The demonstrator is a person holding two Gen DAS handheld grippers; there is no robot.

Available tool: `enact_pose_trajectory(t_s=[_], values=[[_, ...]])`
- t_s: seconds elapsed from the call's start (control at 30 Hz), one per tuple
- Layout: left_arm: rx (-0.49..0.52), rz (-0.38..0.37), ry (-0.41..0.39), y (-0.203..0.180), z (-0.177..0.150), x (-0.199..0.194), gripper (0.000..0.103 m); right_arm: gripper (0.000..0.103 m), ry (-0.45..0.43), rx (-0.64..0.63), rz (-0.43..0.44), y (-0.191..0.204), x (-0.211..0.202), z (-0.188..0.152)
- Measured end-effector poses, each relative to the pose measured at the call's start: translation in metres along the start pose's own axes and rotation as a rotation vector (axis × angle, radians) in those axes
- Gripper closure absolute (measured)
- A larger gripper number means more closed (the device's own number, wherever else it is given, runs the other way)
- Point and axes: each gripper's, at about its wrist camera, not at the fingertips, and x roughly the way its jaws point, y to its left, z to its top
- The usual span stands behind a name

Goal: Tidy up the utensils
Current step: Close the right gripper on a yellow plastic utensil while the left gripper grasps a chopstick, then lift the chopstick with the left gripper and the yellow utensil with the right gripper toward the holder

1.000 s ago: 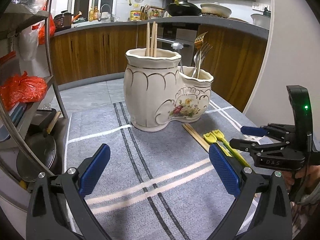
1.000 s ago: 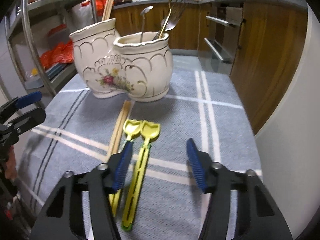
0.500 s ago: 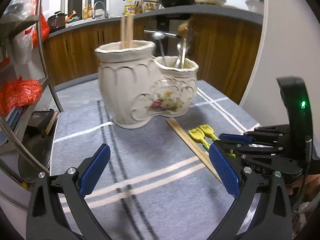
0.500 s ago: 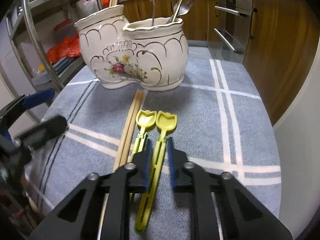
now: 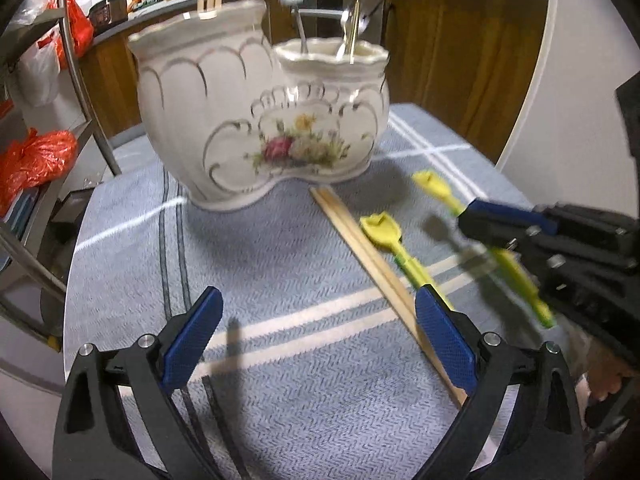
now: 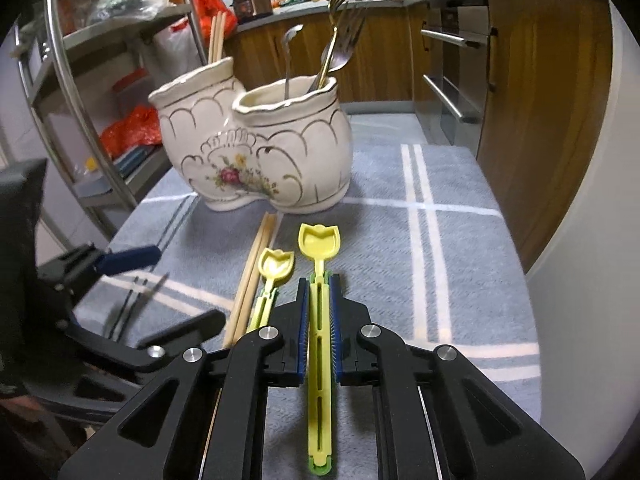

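A white two-pot ceramic holder stands on the grey striped cloth. Its tall pot holds chopsticks; its low pot holds a spoon and forks. My right gripper is shut on a yellow spoon and holds it lifted above the cloth; it also shows in the left wrist view. A second yellow spoon and a pair of wooden chopsticks lie on the cloth. My left gripper is open and empty, just left of the chopsticks.
A metal shelf rack with red bags stands to the left. Wooden cabinets and an oven lie behind and to the right. A white wall borders the table's right edge.
My right gripper closed on one yellow spoon and lifted it off the cloth. My left gripper moved forward and right, closer to the holder and the chopsticks.
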Motion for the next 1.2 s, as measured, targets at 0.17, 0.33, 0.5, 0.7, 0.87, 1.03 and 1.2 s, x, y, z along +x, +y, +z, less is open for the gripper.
enact_pose_trajectory(t_s=[0.17,0.33,0.5,0.7,0.87,1.03,1.2], values=[[0.015,0.031,0.016,-0.005,0.000,0.006,0.009,0.092,-0.017,0.004,0.013,-0.004,-0.003,-0.001],[0.007,0.071,0.015,-0.008,0.007,0.013,0.011,0.092,-0.029,0.012,0.023,-0.006,-0.006,-0.001],[0.010,0.089,0.017,-0.011,0.013,0.017,0.032,0.092,-0.033,0.018,0.029,-0.008,-0.007,-0.003],[0.046,0.015,0.038,-0.013,0.015,0.015,0.083,0.092,-0.038,0.024,0.031,-0.008,-0.009,-0.004],[0.062,-0.036,0.053,-0.009,0.014,0.013,0.092,0.092,-0.041,0.017,0.035,-0.005,-0.012,-0.005],[0.052,-0.061,0.064,0.012,0.010,0.005,0.098,0.092,-0.045,0.016,0.034,-0.005,-0.012,-0.005],[0.070,-0.079,0.058,0.026,0.004,-0.009,0.098,0.092,-0.050,0.004,0.038,-0.001,-0.014,-0.004]])
